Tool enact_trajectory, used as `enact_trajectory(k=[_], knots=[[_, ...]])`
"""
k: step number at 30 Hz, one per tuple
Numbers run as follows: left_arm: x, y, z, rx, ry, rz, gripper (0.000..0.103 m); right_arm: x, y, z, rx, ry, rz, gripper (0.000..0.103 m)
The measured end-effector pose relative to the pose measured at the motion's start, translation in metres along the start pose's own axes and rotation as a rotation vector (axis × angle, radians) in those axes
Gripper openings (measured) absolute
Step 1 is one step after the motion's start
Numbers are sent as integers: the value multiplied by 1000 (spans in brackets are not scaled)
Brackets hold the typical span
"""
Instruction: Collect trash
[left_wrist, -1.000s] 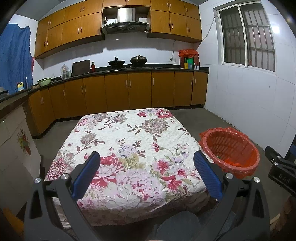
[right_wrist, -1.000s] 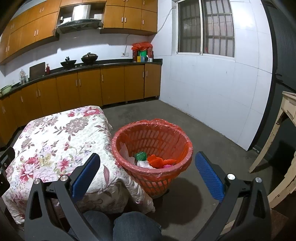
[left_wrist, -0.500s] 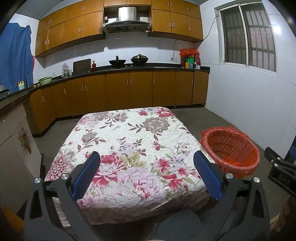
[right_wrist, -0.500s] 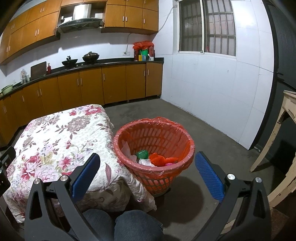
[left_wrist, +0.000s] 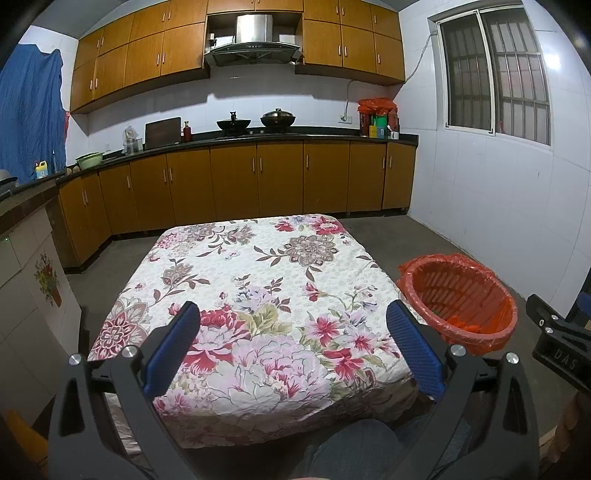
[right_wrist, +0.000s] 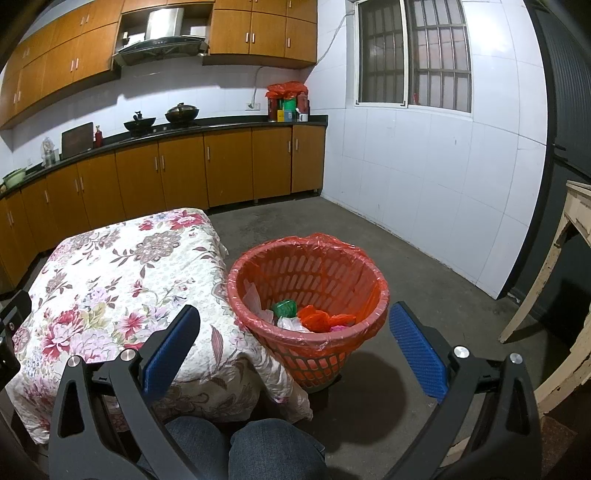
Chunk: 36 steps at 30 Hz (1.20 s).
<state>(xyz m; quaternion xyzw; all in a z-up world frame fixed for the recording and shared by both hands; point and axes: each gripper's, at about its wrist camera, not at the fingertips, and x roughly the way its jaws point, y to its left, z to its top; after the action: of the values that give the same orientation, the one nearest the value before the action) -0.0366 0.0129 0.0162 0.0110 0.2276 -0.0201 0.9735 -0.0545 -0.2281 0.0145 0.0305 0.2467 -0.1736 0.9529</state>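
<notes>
Left wrist view looks out over a low worktop (left_wrist: 266, 280) covered with a flowered cloth, its surface bare of litter. The left gripper (left_wrist: 293, 345) hangs above the near edge of that worktop with its blue fingers (left_wrist: 171, 349) spread wide and nothing between them. Past the right finger, off the right edge of the worktop, stands an orange basket (left_wrist: 460, 295) lined with an orange bag; it sits on the floor just beside the cloth's right-hand overhang. At the far right of this view a black part of the other gripper's frame pokes in.

Right wrist view shows the same worktop (right_wrist: 110, 273) at the left, with the cloth drooping over its near right corner. The right gripper (right_wrist: 295, 345) is also wide open and empty, one blue finger (right_wrist: 171, 349) over the near right part of the cloth, the other over bare floor (right_wrist: 424, 280). The basket (right_wrist: 308, 295) lies between the two fingers and beyond their tips, touching or nearly touching the hanging cloth on its left side. Inside it the trash (right_wrist: 301, 317) is heaped at the bottom: pale plastic at the left, a green crumpled piece in the middle, orange wrapping to the right, a bit of pink at the near side. A person's knees in jeans (right_wrist: 236, 450) show at the bottom edge, below the fingers. A pale wooden table leg (right_wrist: 543, 280) stands at the far right.
</notes>
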Motion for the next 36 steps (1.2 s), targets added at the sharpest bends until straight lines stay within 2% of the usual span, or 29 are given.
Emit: enact_trajectory(k=[36], knots=[[1,-3,-1,-1,5,-3,99,1,-2,0,1,2,1,101]])
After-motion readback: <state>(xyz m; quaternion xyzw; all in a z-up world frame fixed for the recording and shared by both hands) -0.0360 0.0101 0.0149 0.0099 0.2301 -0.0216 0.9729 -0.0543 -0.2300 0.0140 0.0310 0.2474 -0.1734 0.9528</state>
